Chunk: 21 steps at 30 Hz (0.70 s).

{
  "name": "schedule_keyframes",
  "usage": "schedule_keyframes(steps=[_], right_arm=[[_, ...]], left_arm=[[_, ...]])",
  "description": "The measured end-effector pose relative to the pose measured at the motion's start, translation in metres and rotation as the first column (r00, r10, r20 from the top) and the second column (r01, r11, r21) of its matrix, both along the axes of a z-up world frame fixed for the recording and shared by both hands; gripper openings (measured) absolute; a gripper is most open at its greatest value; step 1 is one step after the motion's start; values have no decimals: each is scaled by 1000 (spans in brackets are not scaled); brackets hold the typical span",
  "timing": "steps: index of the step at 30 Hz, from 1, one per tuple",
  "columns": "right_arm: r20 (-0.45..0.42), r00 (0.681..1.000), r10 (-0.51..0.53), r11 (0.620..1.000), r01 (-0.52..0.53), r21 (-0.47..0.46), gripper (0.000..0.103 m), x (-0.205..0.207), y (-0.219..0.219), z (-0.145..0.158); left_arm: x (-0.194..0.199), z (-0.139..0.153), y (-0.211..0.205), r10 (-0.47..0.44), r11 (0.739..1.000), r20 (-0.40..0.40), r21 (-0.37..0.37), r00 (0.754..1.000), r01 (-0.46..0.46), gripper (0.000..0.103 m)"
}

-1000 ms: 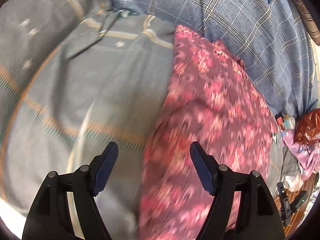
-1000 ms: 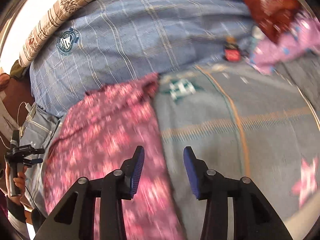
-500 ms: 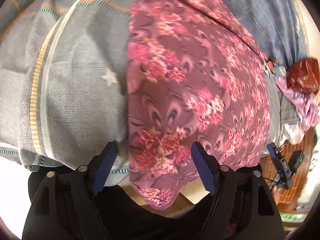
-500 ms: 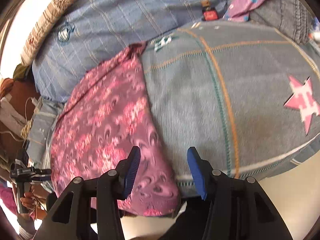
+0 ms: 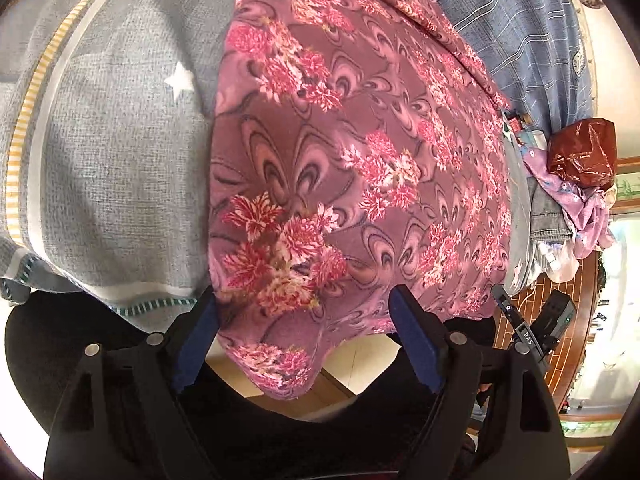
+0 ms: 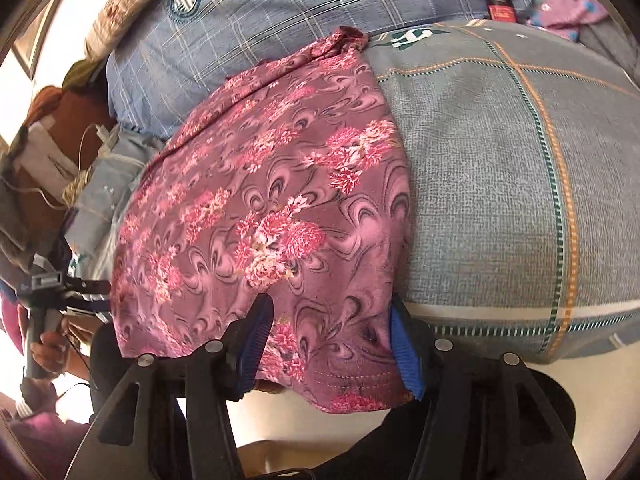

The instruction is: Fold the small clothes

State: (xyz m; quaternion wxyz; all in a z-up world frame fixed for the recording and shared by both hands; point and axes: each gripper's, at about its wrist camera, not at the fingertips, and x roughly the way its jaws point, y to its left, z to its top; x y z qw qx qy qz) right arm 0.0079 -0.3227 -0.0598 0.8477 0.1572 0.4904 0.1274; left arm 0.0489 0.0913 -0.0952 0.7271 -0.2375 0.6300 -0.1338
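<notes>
A pink floral garment (image 5: pixel 360 152) lies spread flat on a grey blanket (image 5: pixel 112 168) and its near hem hangs over the bed's edge. My left gripper (image 5: pixel 304 336) sits at that hem. Its jaws are opening, and the drooping left corner hangs between them with the pads not pressing on it. In the right wrist view the same garment (image 6: pixel 272 208) lies left of the bare blanket (image 6: pixel 500 200). My right gripper (image 6: pixel 330 350) straddles the garment's right near corner. Its jaws are opening too, with cloth loose between the blue pads.
A blue checked cloth (image 6: pixel 280 12) lies beyond the garment. A red-brown plastic bag (image 5: pixel 580 152) and a purple cloth (image 5: pixel 560 188) are piled at the far right. A hand (image 6: pixel 40 350) holds a black tool at the bed's left. Pale floor (image 6: pixel 480 392) shows below the edge.
Both grippers came down and back to the near edge of the bed, over the garment's hem. Both pairs of jaws stand wider than before.
</notes>
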Motion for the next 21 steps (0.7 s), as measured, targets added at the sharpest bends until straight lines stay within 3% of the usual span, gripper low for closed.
schedule_keyframes(steps=[2, 3, 4, 5, 6, 7, 13, 17, 21], right_arm=[[7, 1000, 12, 999, -12, -31, 49, 0, 2, 0], [10, 1000, 11, 998, -10, -66, 42, 0, 3, 0], [9, 1000, 4, 995, -3, -104, 23, 1, 2, 0], [7, 1000, -4, 993, 5, -116, 9, 0, -1, 1], [2, 1000, -19, 996, 19, -85, 8, 0, -7, 0], [-3, 1000, -29, 998, 28, -60, 8, 0, -10, 0], [-19, 999, -50, 997, 51, 58, 7, -2, -20, 6], [-27, 997, -75, 979, 79, 186, 4, -3, -33, 14], [18, 996, -84, 948, 75, 309, 4, 1, -40, 33]], left_arm=[[-1, 0, 2, 18, 1000, 18, 4, 1000, -18, 79], [-3, 1, 2, 23, 1000, 29, 19, 999, -23, 69], [-5, 3, 2, 23, 999, 45, 47, 999, -25, 54], [-6, 4, 3, 19, 998, 61, 62, 998, -23, 42], [-7, 4, 3, 10, 998, 75, 68, 997, -15, 11], [-7, 2, 3, 1, 998, 70, 55, 998, -5, 7], [-7, 2, 2, 17, 1000, 84, -5, 996, -17, 6], [-7, 23, 3, 28, 994, 131, -111, 991, -13, 6], [1, 51, 0, 34, 988, 202, -154, 979, -3, 6]])
